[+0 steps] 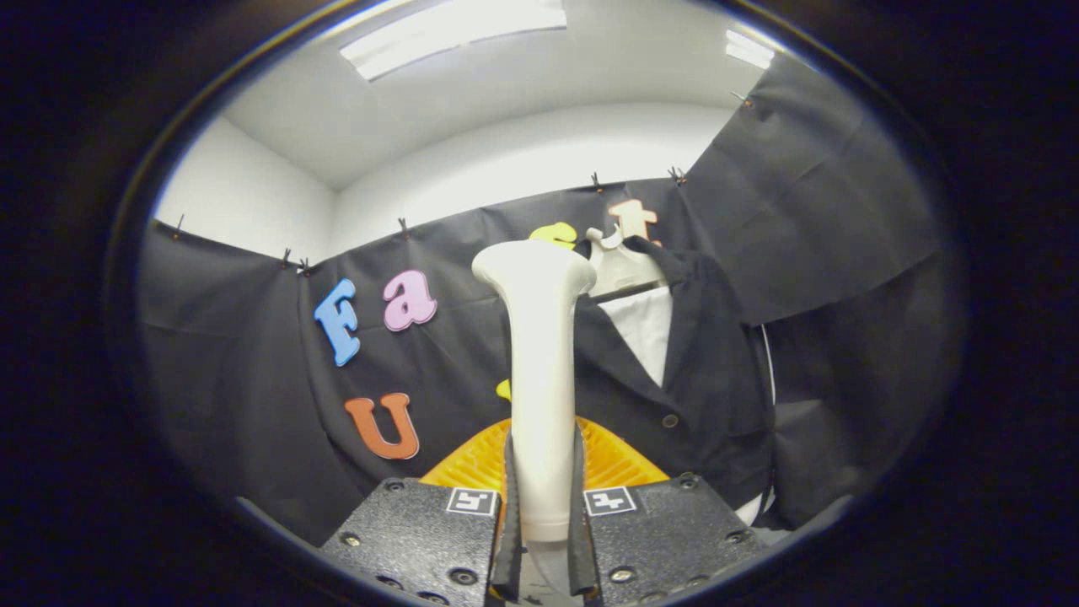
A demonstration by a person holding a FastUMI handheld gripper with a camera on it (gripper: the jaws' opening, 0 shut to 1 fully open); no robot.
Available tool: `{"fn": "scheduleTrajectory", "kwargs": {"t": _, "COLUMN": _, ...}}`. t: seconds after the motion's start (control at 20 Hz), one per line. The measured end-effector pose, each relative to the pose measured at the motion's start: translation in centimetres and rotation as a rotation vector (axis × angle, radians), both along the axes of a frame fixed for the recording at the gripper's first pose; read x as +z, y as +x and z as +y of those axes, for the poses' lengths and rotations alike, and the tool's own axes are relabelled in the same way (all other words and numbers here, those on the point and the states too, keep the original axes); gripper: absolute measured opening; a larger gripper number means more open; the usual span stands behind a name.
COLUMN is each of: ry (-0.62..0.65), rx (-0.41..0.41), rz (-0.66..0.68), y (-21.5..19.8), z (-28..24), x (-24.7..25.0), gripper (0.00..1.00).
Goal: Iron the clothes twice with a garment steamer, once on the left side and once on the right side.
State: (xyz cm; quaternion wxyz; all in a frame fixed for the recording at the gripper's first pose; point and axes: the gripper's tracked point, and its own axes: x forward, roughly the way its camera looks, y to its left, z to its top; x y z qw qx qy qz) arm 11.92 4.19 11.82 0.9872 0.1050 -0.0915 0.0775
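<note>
A white garment steamer stands upright between my fingers, and my gripper is shut on its handle. Its head reaches up level with the hanger. Just beyond and to the right hangs a dark jacket with a white shirt front inside its open collar, on a pale hanger. The steamer's head is beside the jacket's left shoulder; I cannot tell whether it touches the cloth. An orange ribbed piece shows behind the steamer's handle, low down.
Black cloth walls the booth behind and to both sides of the jacket. White room walls and ceiling lights rise above the cloth.
</note>
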Motion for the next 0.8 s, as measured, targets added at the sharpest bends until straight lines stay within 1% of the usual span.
{"fn": "scheduleTrajectory", "kwargs": {"t": 0.1, "ry": 0.000, "rx": -0.001, "rz": 0.005, "y": 0.7, "z": -0.9, "x": 0.5, "gripper": 0.24}}
{"fn": "scheduleTrajectory", "kwargs": {"t": 0.25, "ry": -0.013, "rx": 0.020, "rz": 0.046, "y": 3.7, "z": -1.5, "x": 0.1, "gripper": 0.24}}
{"fn": "scheduleTrajectory", "kwargs": {"t": 0.5, "ry": -0.037, "rx": 0.020, "rz": 0.099, "y": 8.1, "z": -1.4, "x": -1.2, "gripper": 0.24}}
{"fn": "scheduleTrajectory", "kwargs": {"t": 0.6, "ry": -0.050, "rx": 0.027, "rz": 0.116, "y": 9.1, "z": -0.9, "x": -1.9, "gripper": 0.24}}
{"fn": "scheduleTrajectory", "kwargs": {"t": 0.8, "ry": -0.056, "rx": -0.002, "rz": 0.165, "y": 10.4, "z": -1.3, "x": -3.5, "gripper": 0.24}}
